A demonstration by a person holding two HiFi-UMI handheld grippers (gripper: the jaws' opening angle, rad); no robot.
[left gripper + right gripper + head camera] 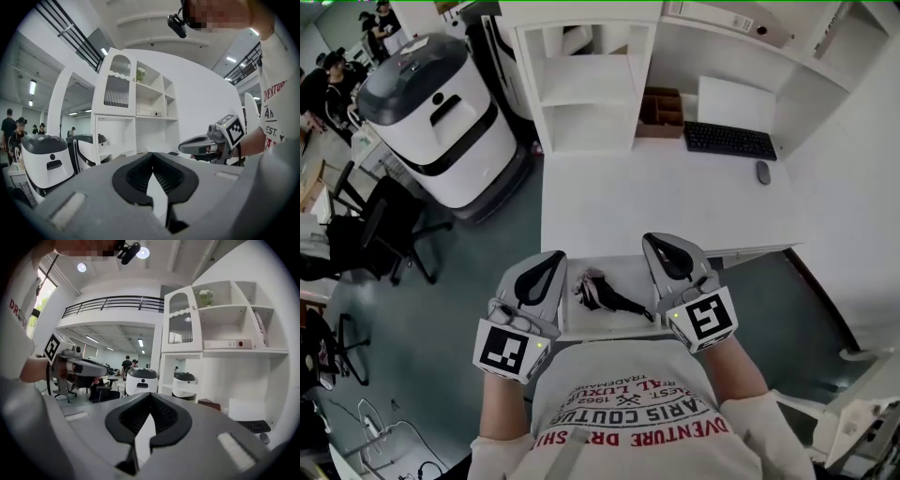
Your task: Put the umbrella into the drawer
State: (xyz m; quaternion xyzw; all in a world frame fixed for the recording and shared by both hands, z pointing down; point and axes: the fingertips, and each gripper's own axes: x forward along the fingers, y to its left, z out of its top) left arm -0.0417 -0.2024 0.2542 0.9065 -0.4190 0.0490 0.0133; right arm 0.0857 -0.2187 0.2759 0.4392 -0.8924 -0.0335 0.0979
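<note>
Umbrella (605,295) lies in the open drawer (628,323) at the counter's (656,197) six o'clock, left claw (551,257) and right claw (655,240) closed, empty; seemingly only shutting remains.

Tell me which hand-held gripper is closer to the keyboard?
Right. The right hand-held gripper is at the desk's near edge, on the keyboard's side; the left hand-held gripper is farther, across the umbrella.

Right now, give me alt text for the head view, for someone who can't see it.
A folded dark umbrella lies loose in the open drawer of a white desk. The left hand-held gripper and right hand-held gripper hover either side of it, both shut and empty. A keyboard sits farther back.
</note>
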